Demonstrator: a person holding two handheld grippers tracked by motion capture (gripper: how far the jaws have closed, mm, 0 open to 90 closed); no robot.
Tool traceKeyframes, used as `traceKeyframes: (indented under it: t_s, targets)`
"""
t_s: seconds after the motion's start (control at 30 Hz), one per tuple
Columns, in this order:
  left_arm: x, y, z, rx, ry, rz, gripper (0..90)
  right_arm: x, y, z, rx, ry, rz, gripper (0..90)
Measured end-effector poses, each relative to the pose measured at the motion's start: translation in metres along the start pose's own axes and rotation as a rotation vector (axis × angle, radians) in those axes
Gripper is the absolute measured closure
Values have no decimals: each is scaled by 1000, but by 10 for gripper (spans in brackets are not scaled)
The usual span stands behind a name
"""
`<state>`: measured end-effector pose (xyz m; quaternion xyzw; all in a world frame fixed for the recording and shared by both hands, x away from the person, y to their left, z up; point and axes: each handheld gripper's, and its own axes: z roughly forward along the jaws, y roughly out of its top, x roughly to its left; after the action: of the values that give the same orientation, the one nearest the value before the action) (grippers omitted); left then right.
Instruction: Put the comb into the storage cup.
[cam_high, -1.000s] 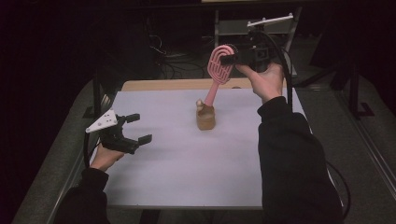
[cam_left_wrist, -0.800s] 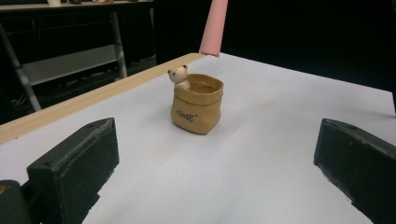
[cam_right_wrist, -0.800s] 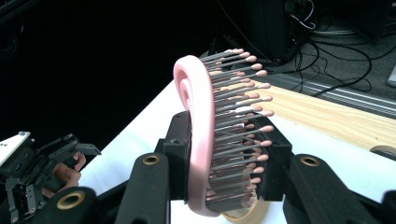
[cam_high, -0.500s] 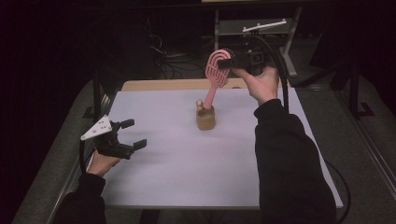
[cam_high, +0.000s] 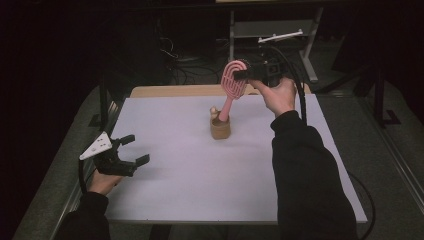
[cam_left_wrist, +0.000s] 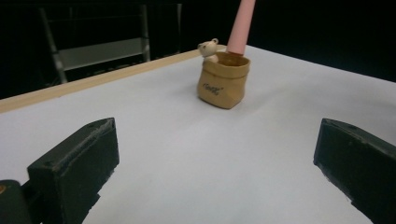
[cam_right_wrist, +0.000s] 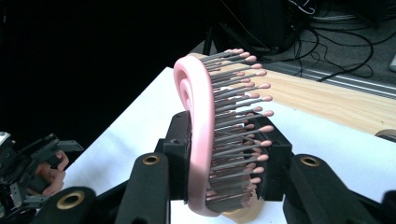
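A pink hairbrush (cam_high: 232, 82) stands tilted with its handle (cam_left_wrist: 239, 25) down inside a small tan pouch (cam_high: 220, 128) near the table's middle back. The pouch (cam_left_wrist: 223, 79) bears a little bear figure (cam_left_wrist: 207, 48) at its rim. My right gripper (cam_high: 245, 75) is shut on the brush head (cam_right_wrist: 219, 135), bristles to the right in the right gripper view. My left gripper (cam_high: 131, 150) hovers open at the table's left front, nothing between its jaws, and the left gripper view looks across the sheet at the pouch.
A white sheet (cam_high: 200, 170) covers the table, with a wooden strip (cam_high: 170, 91) along its far edge. Beyond it lie a metal frame (cam_high: 272, 30) and cables (cam_high: 185, 65) on the dark floor. The left hand and its gripper (cam_right_wrist: 28, 168) appear far off in the right gripper view.
The right gripper has carried the brush head leftward and slightly down, with the handle staying in the pouch. The left gripper has drifted a little toward the table's left edge.
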<state>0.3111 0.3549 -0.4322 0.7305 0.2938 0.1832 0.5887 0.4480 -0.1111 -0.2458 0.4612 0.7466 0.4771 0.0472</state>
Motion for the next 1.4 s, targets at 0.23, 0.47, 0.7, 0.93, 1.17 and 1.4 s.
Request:
traceKeyframes:
  t_s: [0.23,0.47,0.7,0.93,1.17,1.4]
  targets:
    - [1,-8,-3,2,16,0,0,-3,-4,9,14,-3,-2,622]
    - [2,-15,-4,1,21,1,0,-5,-9,18,25,-4,-1,621]
    - [3,-24,-8,5,32,-8,0,-7,-16,30,34,-5,0,621]
    - [4,-26,-9,8,39,-9,0,-9,-22,37,40,-8,2,621]
    - [4,-27,-9,18,39,-9,0,-12,-27,42,44,-8,14,621]
    - [4,-27,-8,20,40,-10,0,-15,-33,49,57,-2,22,621]
